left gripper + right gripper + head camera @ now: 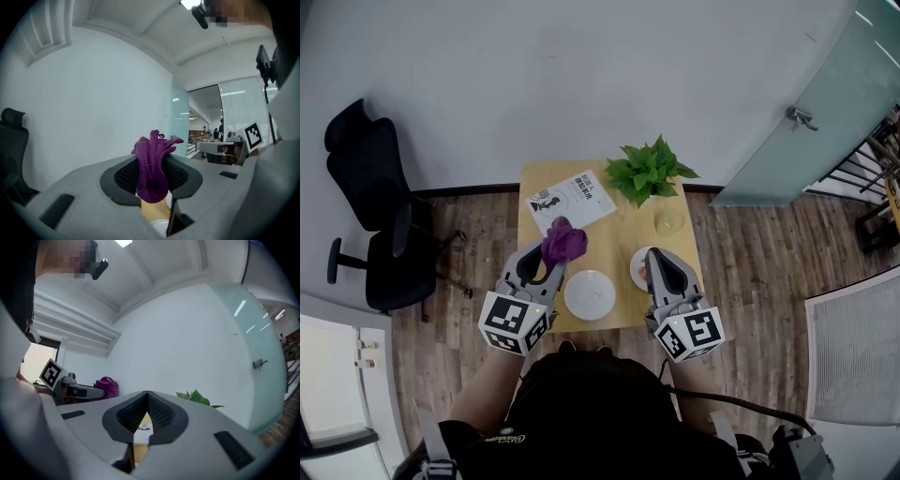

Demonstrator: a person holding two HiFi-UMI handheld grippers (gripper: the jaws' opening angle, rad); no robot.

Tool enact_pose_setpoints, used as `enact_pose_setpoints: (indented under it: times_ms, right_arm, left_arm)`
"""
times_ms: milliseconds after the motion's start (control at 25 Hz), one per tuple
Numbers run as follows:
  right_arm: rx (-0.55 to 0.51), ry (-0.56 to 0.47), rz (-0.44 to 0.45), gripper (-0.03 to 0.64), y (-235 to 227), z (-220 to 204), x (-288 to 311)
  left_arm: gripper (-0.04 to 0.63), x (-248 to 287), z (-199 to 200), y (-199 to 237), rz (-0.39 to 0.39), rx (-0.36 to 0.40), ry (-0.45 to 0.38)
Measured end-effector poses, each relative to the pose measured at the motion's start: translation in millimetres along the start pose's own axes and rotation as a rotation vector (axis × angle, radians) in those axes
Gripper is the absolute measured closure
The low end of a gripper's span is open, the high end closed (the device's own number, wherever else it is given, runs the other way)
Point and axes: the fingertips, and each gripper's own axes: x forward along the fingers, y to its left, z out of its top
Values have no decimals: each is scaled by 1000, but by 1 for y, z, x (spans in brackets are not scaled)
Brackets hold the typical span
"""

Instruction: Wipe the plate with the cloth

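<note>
The plate [590,294] is lying at the near edge of the table [623,239], with the cloth [563,242] just behind-left of it; the booklet [571,200] is lying back left, the plant [649,170] is standing back right, the glass [668,220] before it

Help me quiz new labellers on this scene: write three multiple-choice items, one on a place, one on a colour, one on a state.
1. Where is the white plate?
A) on a shelf
B) on the table, between the left hand-held gripper and the right hand-held gripper
C) in a sink

2. What colour is the cloth?
A) yellow
B) purple
C) white

3. How is the right hand-held gripper?
A) shut, holding nothing
B) wide open
C) shut on the cloth

Answers:
1 B: the head view shows it on the wood between both grippers.
2 B: it shows purple in every view.
3 A: its jaw tips meet with nothing between them, while the left hand-held gripper is shut on the cloth.
</note>
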Motion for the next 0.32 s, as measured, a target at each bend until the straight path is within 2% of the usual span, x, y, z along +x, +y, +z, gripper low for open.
enact_pose_setpoints:
  times_ms: [320]
  right_arm:
    - [0, 4, 3, 615, 0, 0, 5]
  left_arm:
    - [471, 3, 0, 3, -4, -4, 2]
